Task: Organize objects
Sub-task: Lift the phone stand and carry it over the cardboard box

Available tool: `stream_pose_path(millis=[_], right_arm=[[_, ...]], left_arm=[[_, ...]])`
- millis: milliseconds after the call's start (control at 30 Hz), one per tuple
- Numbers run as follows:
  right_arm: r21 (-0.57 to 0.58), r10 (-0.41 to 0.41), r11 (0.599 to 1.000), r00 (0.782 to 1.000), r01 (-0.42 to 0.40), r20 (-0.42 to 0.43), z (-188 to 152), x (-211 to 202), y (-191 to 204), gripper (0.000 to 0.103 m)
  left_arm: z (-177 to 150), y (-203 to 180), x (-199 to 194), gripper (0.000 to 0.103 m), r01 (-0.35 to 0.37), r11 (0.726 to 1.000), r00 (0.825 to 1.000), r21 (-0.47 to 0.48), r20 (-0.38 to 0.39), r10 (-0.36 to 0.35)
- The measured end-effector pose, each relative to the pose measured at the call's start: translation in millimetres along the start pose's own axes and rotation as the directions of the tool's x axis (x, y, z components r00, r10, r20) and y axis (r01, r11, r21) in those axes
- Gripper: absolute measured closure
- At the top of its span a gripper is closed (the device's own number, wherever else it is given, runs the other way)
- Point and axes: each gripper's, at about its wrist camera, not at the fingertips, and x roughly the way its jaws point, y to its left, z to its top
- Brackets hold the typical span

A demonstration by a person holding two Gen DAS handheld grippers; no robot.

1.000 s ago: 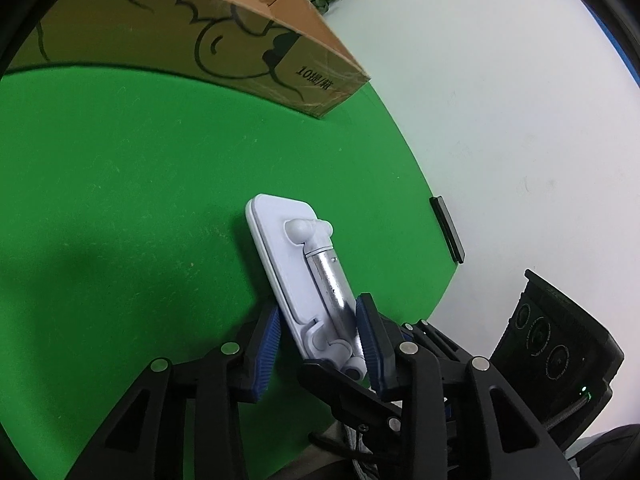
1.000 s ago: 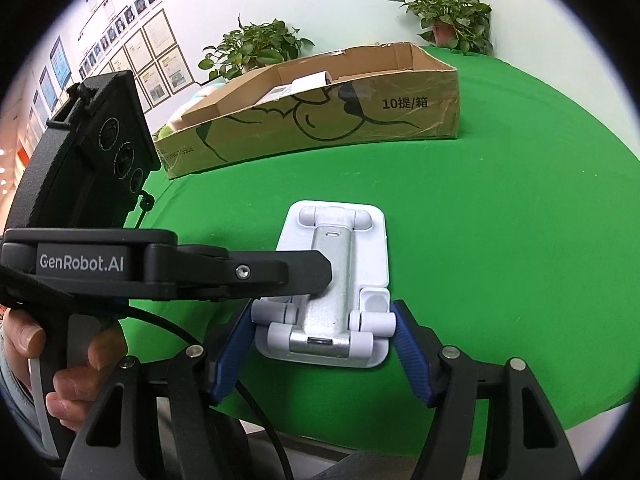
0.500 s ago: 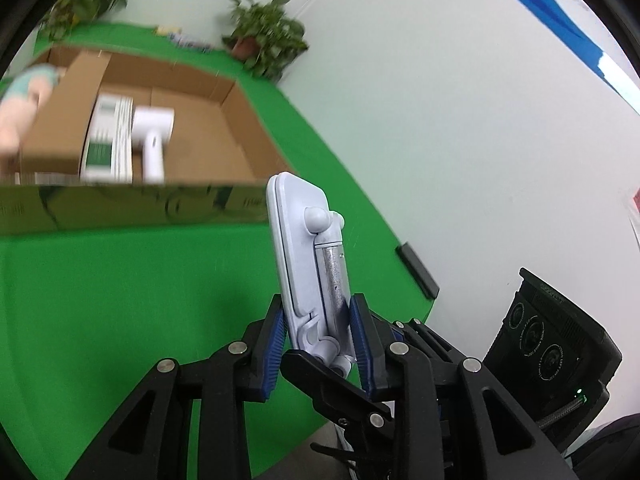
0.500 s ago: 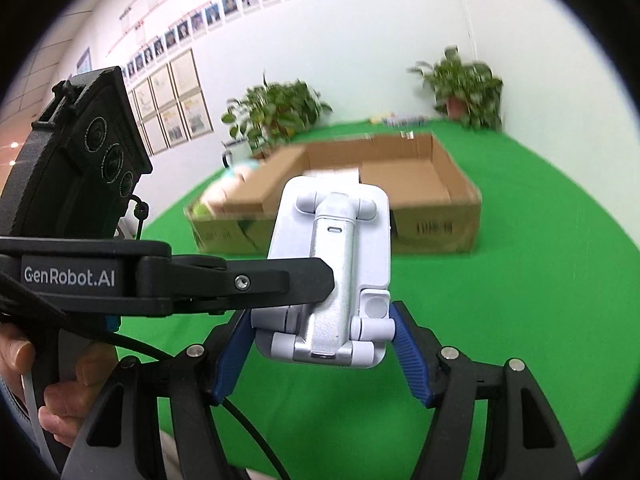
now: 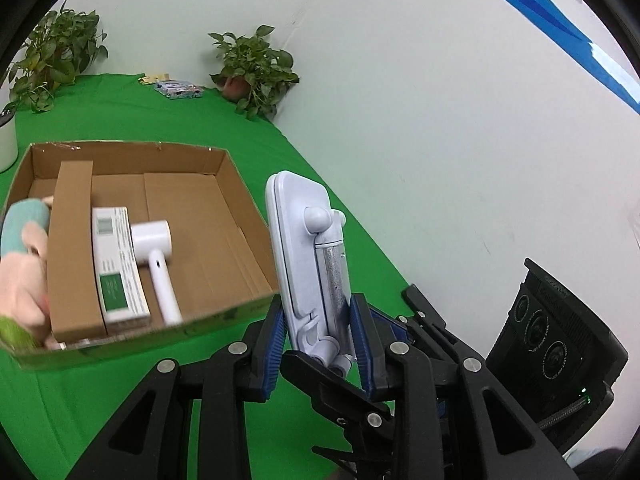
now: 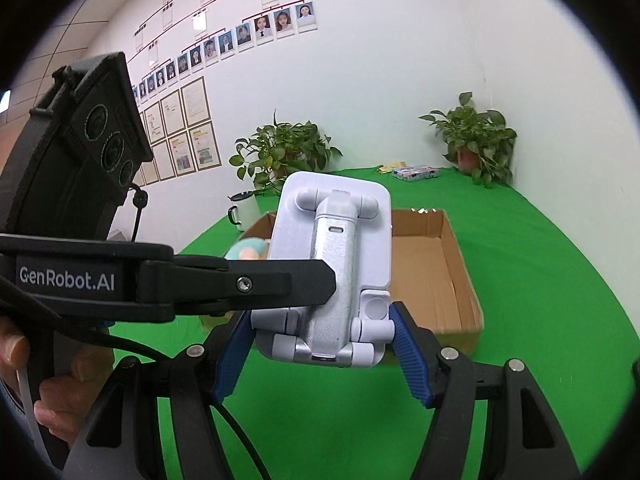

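So the white folding phone stand [image 5: 308, 248] is midair, clamped by both the left gripper [image 5: 318, 328] and right gripper [image 6: 322, 344], not yet in the cardboard box [image 5: 224, 248] with the hair dryer [image 5: 158, 264] already inside.

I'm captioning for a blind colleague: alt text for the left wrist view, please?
The left claw is shut on a white folding phone stand, held above a green table. Behind it, an open cardboard box holds a white hair dryer, a carton and a plush toy.

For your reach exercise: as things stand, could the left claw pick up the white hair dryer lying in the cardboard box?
Probably not: the left claw is shut on the phone stand, though nothing covers the hair dryer.
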Motion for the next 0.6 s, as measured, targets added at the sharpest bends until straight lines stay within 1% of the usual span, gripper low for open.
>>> stream_pose_path(millis=[67,133,267,400,600], right_arm=[[0.009,0.012,1.0,1.0,-0.012,-0.014,18.1,12.6,-2.8,0.038],[0.024,0.031,0.999,0.998,-0.03,-0.047,35.7,27.2,-7.6,0.038],[0.049,0.06,0.997,0.991,-0.055,-0.119,59.9,57.5,-20.1,0.038],[0.073,0.067,0.996,0.985,-0.056,-0.156,62.3,79.3,-29.4,0.038],[0.104,0.077,0.993,0.972,-0.055,-0.223,51.8,104.2,-41.5,0.038]], left_arm=[[27.7,3.7,5.3,0.075,-0.023,1.0,1.0,-0.01,-0.015,0.023],[52.4,8.9,12.1,0.075,-0.049,0.999,0.998,-0.025,-0.036,0.048],[86.0,22.9,30.0,0.075,-0.082,0.996,0.994,-0.047,-0.076,0.078],[98.5,39.8,47.6,0.075,-0.086,0.993,0.992,-0.08,-0.102,0.078],[93.1,71.5,85.1,0.075,-0.098,0.99,0.984,-0.105,-0.155,0.081]])
